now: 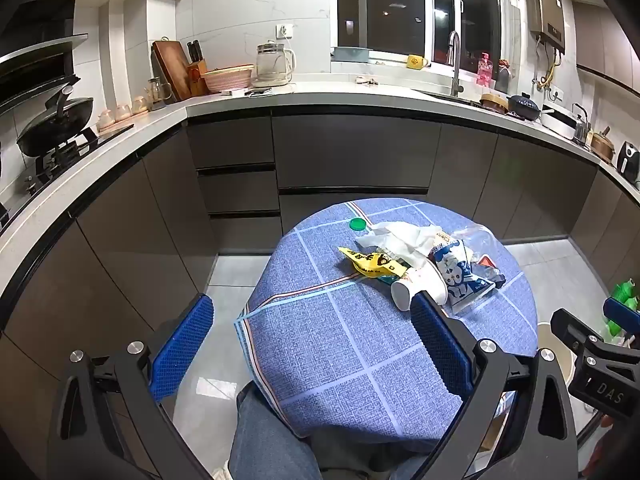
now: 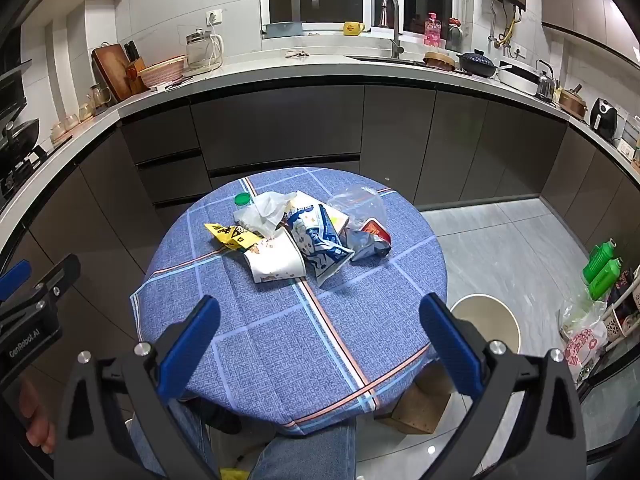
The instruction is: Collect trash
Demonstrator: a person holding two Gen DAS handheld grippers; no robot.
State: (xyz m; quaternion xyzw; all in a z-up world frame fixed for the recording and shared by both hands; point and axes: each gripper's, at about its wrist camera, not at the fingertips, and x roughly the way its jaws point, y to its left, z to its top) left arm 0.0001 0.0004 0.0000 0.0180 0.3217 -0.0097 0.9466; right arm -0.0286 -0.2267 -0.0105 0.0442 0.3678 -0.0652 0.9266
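Trash (image 2: 296, 236) lies heaped on the table's (image 2: 280, 340) far side; left gripper (image 1: 312, 332) and right gripper (image 2: 320, 328) hover near, both released, empty.

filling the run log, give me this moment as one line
left gripper open, empty | right gripper open, empty | trash pile untouched on table | bin beside table

The left claw (image 1: 312, 320) hangs wide open over the blue tablecloth (image 1: 340, 344), near the paper cup (image 1: 416, 288).

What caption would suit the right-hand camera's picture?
Open right gripper hovers before a trash pile on a blue-clothed round table.
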